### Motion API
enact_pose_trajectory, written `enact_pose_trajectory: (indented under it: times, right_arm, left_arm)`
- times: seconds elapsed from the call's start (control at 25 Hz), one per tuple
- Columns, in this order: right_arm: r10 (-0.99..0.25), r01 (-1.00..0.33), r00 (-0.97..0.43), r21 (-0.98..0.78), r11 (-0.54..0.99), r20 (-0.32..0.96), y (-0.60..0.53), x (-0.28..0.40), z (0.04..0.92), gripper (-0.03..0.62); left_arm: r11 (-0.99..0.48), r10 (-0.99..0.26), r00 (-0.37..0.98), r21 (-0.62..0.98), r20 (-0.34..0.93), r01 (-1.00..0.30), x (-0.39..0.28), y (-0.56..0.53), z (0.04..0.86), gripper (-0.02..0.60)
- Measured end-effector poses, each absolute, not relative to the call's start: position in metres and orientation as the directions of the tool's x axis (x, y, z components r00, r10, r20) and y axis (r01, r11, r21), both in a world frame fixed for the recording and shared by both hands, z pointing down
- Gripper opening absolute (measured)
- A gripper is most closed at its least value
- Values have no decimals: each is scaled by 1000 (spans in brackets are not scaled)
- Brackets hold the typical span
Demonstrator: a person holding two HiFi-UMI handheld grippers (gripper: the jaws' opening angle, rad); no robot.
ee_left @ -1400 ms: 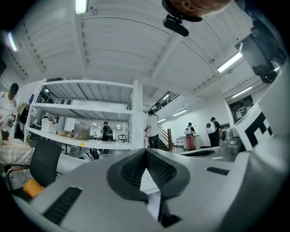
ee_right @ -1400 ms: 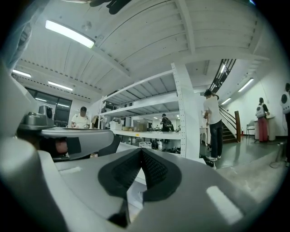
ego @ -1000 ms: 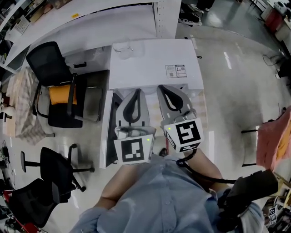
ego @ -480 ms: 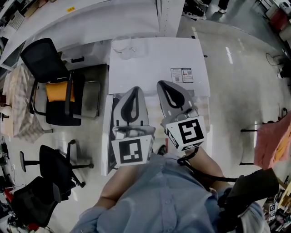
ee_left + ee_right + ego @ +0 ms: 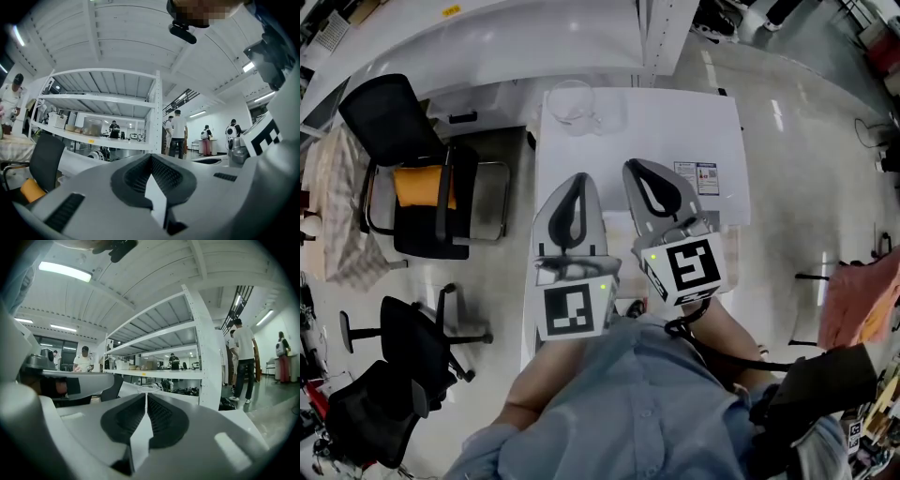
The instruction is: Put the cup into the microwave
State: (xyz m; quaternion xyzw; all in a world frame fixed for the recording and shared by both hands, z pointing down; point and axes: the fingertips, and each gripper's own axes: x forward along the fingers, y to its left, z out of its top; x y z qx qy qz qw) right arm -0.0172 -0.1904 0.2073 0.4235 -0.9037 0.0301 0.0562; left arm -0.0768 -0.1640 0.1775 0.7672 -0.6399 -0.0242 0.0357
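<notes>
Approach stage: cup not yet taken
The grey-and-white hand-held left gripper (image 5: 577,180) and right gripper (image 5: 636,169) both have jaws pressed together, empty, above the white flat-topped surface (image 5: 675,131). The clear glass cup (image 5: 572,101) stands at its far edge, well ahead. Next move, as judged: part one gripper's jaws and reach the cup; microwave not identified

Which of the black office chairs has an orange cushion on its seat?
The top-left chair, beside the white table; the middle chair and the bottom chair show only black.
</notes>
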Motion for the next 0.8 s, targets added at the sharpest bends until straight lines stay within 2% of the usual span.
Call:
enact_pose_trajectory:
  times: [0.4, 0.8]
  right_arm:
    - [-736, -756, -643, -19, 655, 213, -246, -56, 242, 14]
    - [-712, -741, -654, -27, 671, 255, -254, -74, 257, 15]
  left_arm:
    - [-150, -986, 160, 147, 56, -978, -120, -221, 198, 6]
    - [-121, -986, 141, 195, 89, -973, -141, -234, 214, 6]
